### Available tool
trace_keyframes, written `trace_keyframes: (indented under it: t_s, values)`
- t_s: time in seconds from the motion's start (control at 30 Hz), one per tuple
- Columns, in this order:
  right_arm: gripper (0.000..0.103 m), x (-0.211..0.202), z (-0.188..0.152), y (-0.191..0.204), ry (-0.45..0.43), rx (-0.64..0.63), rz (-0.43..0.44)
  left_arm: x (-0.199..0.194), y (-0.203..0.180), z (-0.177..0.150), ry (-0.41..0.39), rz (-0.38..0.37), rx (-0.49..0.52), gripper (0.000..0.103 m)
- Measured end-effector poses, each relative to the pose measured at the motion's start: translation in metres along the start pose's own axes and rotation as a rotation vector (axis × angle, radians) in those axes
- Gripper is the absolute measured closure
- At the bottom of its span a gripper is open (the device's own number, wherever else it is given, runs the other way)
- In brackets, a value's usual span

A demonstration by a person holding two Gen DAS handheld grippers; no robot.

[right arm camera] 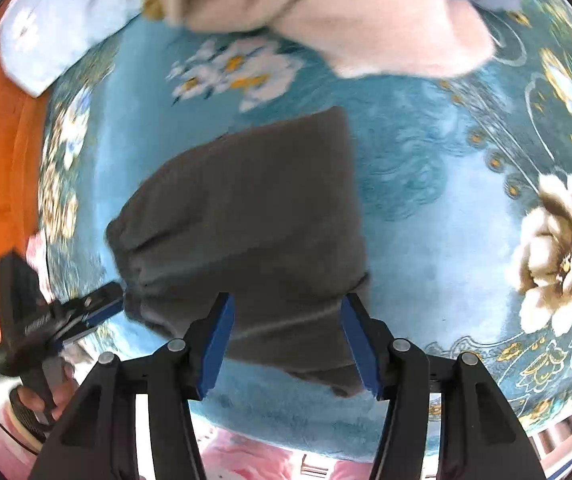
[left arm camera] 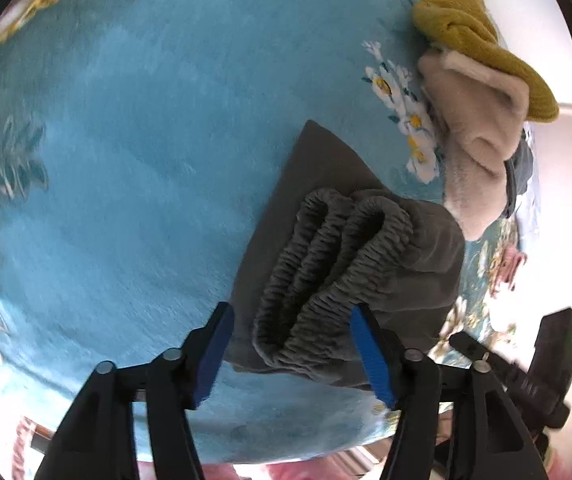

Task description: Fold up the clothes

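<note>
Trousers [left arm camera: 337, 256] lie folded on the blanket [left arm camera: 126, 160], waistband bunched. Left gripper [left arm camera: 293, 356] and right gripper [right arm camera: 286, 344] gape astride them, gripping nothing, likely just released.

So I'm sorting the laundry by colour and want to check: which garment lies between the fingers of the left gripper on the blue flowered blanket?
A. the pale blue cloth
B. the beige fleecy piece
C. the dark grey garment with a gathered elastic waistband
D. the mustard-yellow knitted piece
C: in the left wrist view the dark grey garment with the gathered elastic waistband lies between the open fingers of the left gripper; the mustard-yellow knitted piece and beige fleecy piece lie farther off.
</note>
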State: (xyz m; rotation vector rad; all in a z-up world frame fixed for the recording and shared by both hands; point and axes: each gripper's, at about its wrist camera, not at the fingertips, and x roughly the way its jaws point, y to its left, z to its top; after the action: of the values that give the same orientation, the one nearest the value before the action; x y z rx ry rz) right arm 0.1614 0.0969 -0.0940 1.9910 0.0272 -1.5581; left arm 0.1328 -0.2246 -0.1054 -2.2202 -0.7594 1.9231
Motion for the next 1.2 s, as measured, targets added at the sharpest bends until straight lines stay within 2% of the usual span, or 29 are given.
trace_keyframes:
  t_s: [0.07,0.17,0.33,0.43,0.6,0.83,0.93,1.0,1.1,1.2]
  values:
    - [0.045,0.008,0.005,-0.011,0.011,0.041,0.002,0.01,0.002,0.006,0.018,0.009,0.006,0.03]
    - [0.045,0.021,0.01,-0.023,0.03,0.101,0.038,0.023,0.007,0.012,0.031,-0.024,0.007,0.025]
    - [0.045,0.028,0.02,-0.035,0.04,0.128,0.078,0.036,0.023,0.016,0.048,-0.167,-0.082,0.023]
    - [0.044,0.031,0.024,-0.041,0.048,0.128,0.101,0.034,0.025,0.015,0.055,-0.223,-0.078,0.021]
    - [0.043,0.036,0.027,-0.049,0.054,0.126,0.117,0.04,0.024,0.017,0.082,-0.229,-0.045,0.014]
    - [0.042,0.034,0.03,-0.056,0.056,0.144,0.121,0.052,0.026,0.018,0.049,-0.251,-0.106,0.013]
    - [0.042,0.03,0.031,-0.055,0.052,0.15,0.11,0.048,0.023,0.014,0.025,-0.242,-0.121,0.021]
    - [0.044,0.025,0.031,-0.052,0.048,0.15,0.1,0.044,0.019,0.011,0.009,-0.224,-0.111,0.032]
    - [0.056,0.013,0.032,-0.044,0.032,0.132,0.073,0.037,0.008,0.007,-0.014,-0.19,-0.073,0.044]
    - [0.066,-0.002,0.031,-0.04,0.012,0.121,0.069,0.024,-0.006,-0.001,-0.036,-0.164,-0.028,0.05]
